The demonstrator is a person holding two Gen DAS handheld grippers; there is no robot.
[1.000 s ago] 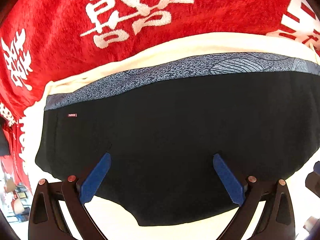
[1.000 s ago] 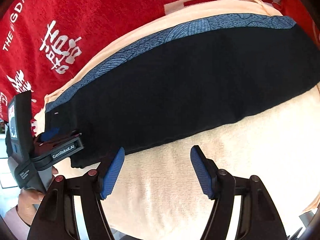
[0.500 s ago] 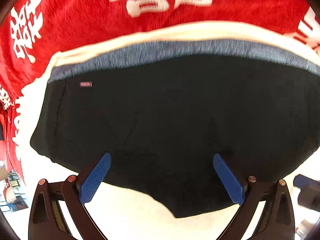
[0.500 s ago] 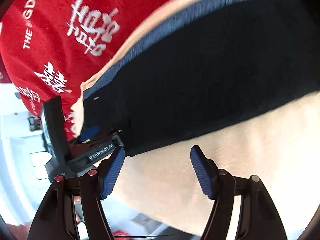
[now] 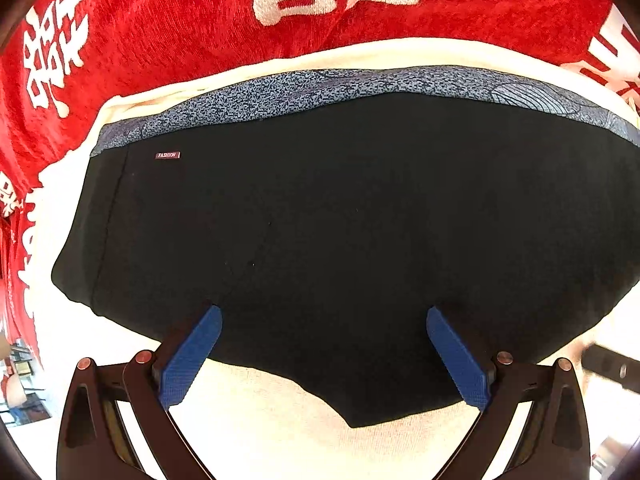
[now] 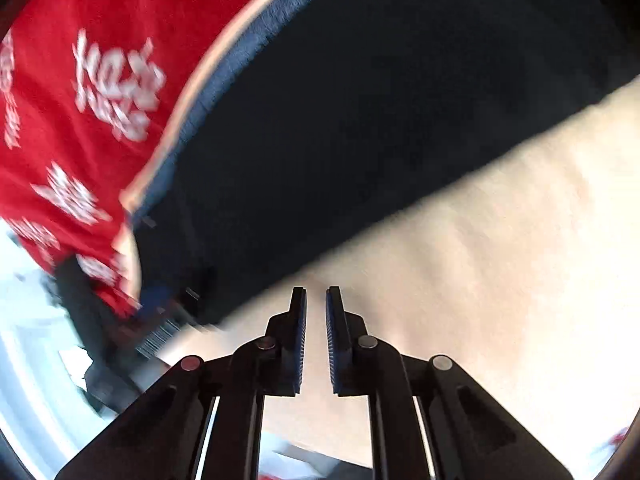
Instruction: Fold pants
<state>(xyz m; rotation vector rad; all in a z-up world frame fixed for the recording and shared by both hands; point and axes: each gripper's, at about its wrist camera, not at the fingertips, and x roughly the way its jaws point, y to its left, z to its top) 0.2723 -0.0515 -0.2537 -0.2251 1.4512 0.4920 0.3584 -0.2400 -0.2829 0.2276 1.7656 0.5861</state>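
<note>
The black pants (image 5: 340, 240) lie folded flat on a cream towel (image 5: 280, 432), with a blue-grey patterned waistband (image 5: 320, 88) along the far edge and a small "FASHION" tag at the left. My left gripper (image 5: 324, 320) is open and empty, its blue pads just over the near edge of the pants. In the right wrist view the pants (image 6: 380, 120) fill the upper middle. My right gripper (image 6: 316, 300) is shut on nothing, over the cream towel (image 6: 480, 260) near the pants' near edge. The view is blurred.
A red cloth with white characters (image 5: 160, 20) covers the surface beyond the towel, and also shows in the right wrist view (image 6: 80, 100). The left gripper's body (image 6: 100, 320) shows blurred at the lower left of the right wrist view. The right gripper's edge (image 5: 612, 364) shows at the right.
My right gripper has closed from wide open and has swung, tilting its view. My left gripper has stayed open and shifted slightly over the pants.
</note>
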